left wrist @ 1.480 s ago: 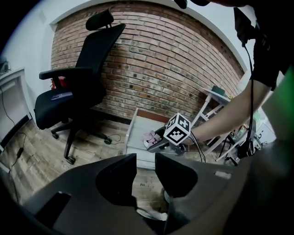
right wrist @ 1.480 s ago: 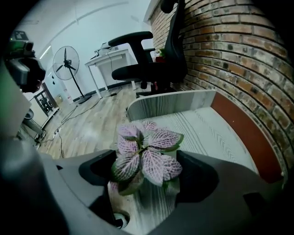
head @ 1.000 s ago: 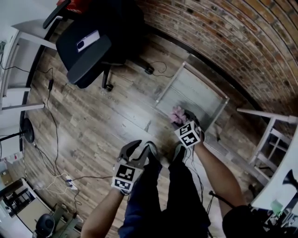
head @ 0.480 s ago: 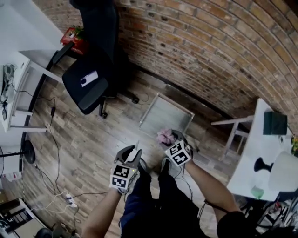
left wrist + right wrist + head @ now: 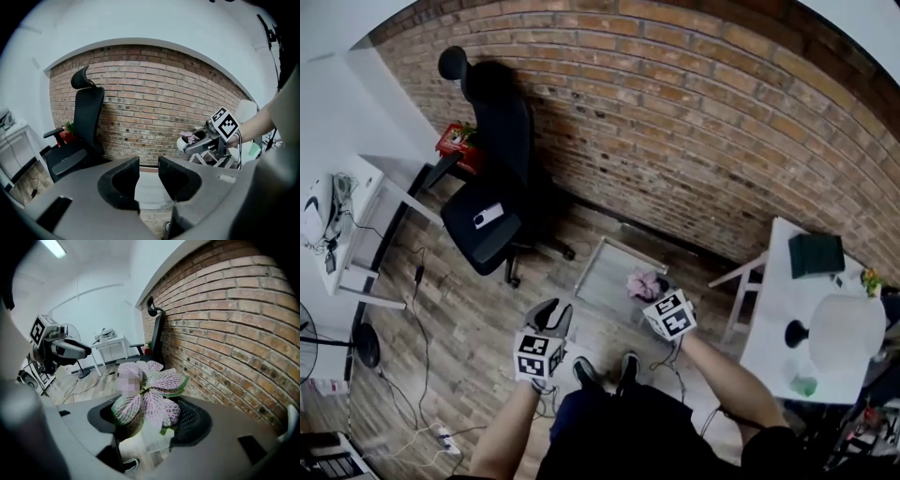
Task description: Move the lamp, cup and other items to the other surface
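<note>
Two grippers are raised: the right gripper (image 5: 149,423) clamps a small pink-veined leafy plant in a white pot (image 5: 151,395) between its jaws; the left gripper (image 5: 148,168), leftward, is empty, jaws slightly parted.

Seen from above, the marker cube of the right gripper (image 5: 656,295) covers most of the potted plant (image 5: 637,281), and only a few pink leaves peek out. Looking along that gripper's own jaws, the leaves spread over the pot, so I can't see where the pads meet it. The pale thing on the chair (image 5: 487,225) seat is too small to name. So is the green object (image 5: 803,384) on the white table (image 5: 773,281) near the lamp (image 5: 844,330). A fan (image 5: 307,328) is cut off by the left edge, and the person (image 5: 628,431) by the bottom edge.
</note>
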Motion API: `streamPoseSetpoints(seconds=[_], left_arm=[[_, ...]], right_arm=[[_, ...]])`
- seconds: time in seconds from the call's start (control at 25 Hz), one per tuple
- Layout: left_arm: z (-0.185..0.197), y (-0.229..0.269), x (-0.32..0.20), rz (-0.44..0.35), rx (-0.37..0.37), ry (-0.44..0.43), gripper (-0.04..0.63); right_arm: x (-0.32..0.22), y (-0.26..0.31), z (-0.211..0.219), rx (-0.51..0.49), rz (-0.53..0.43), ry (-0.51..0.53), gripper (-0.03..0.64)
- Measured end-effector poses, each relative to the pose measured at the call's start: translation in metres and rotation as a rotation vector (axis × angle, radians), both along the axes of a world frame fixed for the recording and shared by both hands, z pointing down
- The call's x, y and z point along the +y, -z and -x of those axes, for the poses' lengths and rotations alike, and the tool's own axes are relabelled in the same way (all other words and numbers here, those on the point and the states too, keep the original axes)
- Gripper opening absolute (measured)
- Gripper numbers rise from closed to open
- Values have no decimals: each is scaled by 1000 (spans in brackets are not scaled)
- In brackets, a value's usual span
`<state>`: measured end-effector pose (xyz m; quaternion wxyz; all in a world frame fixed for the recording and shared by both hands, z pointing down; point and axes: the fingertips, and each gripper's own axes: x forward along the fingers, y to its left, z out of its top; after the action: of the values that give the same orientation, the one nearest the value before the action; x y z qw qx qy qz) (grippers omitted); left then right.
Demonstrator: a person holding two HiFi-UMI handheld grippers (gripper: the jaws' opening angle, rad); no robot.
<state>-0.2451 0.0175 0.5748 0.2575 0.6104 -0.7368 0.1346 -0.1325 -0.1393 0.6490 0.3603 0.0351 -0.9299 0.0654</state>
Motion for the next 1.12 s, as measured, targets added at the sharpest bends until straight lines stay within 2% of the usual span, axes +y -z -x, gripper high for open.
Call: streamPoseSetpoints(seconds=[0.16, 0.4, 0.68, 1.12], left_arm=[[-15, 12, -6, -12, 8, -20, 121], [-41, 25, -31, -37, 19, -144, 121], [-69, 19, -44, -36, 78, -295, 121], [-116, -7, -71, -43, 134, -512, 121]], right_arm=[[-14, 25, -25, -36, 51, -101, 290], [-30, 39, -76, -27, 37, -250, 290], [-27, 39, -160, 45, -4, -428, 290], [-20, 47, -307, 91, -47, -814, 290]])
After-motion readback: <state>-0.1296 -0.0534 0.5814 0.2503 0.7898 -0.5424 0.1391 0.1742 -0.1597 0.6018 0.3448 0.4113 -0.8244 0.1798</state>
